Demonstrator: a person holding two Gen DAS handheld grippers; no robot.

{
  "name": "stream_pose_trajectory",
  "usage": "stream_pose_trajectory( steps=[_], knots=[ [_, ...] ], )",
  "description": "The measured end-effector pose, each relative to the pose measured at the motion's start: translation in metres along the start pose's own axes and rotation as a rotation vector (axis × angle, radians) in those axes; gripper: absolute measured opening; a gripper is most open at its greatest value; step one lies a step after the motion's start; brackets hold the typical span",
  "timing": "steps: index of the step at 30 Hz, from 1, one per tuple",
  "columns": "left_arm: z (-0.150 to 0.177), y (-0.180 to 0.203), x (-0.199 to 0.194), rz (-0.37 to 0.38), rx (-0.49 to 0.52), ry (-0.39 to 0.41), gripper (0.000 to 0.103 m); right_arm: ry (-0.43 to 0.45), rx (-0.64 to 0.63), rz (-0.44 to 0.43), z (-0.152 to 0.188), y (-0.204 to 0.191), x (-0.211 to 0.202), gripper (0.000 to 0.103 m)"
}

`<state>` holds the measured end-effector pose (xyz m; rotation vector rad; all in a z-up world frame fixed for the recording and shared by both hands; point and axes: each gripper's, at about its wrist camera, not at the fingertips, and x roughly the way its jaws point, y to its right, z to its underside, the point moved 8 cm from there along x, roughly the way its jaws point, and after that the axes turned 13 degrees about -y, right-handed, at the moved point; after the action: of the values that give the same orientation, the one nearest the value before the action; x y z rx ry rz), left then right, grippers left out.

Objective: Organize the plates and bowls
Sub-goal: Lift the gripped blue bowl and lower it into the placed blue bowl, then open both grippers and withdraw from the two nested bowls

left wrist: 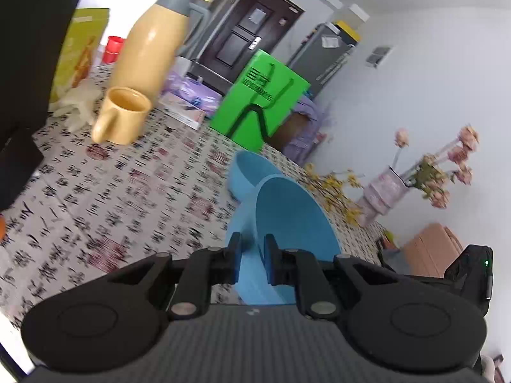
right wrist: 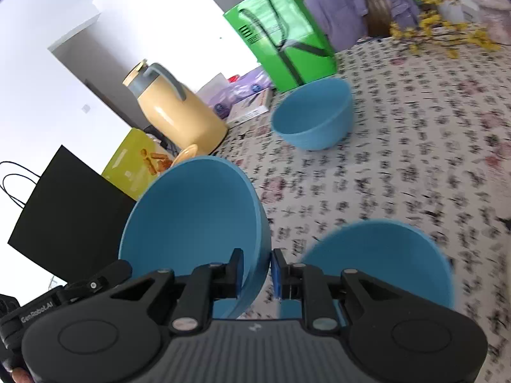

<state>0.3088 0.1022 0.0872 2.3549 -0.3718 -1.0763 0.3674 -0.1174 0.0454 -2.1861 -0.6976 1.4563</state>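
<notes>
Both views are bright with soft daylight, and the shadows are weak. In the right wrist view the white wall (right wrist: 105, 48) at the upper left is overexposed. Motion blur smears the patterned tablecloth (left wrist: 105, 198) and the round blue plastic bowls (right wrist: 314, 115). The fisheye lens bends straight lines near the dark corners. The glossy yellow jug (left wrist: 150, 41) shows small glare.

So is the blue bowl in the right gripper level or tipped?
Tipped. The blue bowl, pinched by its rim in the right gripper, hangs above the table, mouth facing the camera.
</notes>
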Motion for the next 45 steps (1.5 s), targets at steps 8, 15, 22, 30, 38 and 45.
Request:
stream_pose_trajectory(
  steps=[8, 15, 22, 30, 38, 45],
  knots=[
    [0.029, 0.033, 0.035, 0.068, 0.011, -0.074, 0.014, 0.043, 0.062, 0.067, 0.021, 0.048, -0.037, 0.018],
    [0.041, 0.039, 0.069, 0.079, 0.008, -0.144, 0.014, 0.055, 0.101, 0.104, 0.024, 0.082, -0.040, 0.018],
    [0.051, 0.037, 0.087, 0.077, 0.006, -0.193, 0.014, 0.054, 0.099, 0.150, 0.032, 0.096, -0.035, 0.020],
    [0.065, 0.031, 0.096, 0.062, -0.007, -0.233, 0.014, 0.081, 0.027, 0.205, 0.043, 0.089, -0.037, 0.027],
    [0.068, 0.032, 0.093, 0.058, 0.007, -0.221, 0.014, 0.093, -0.009, 0.214, 0.051, 0.083, -0.042, 0.032],
    [0.076, 0.030, 0.089, 0.041, 0.021, -0.207, 0.021, 0.132, -0.059, 0.245, 0.058, 0.077, -0.054, 0.041]
  ],
)
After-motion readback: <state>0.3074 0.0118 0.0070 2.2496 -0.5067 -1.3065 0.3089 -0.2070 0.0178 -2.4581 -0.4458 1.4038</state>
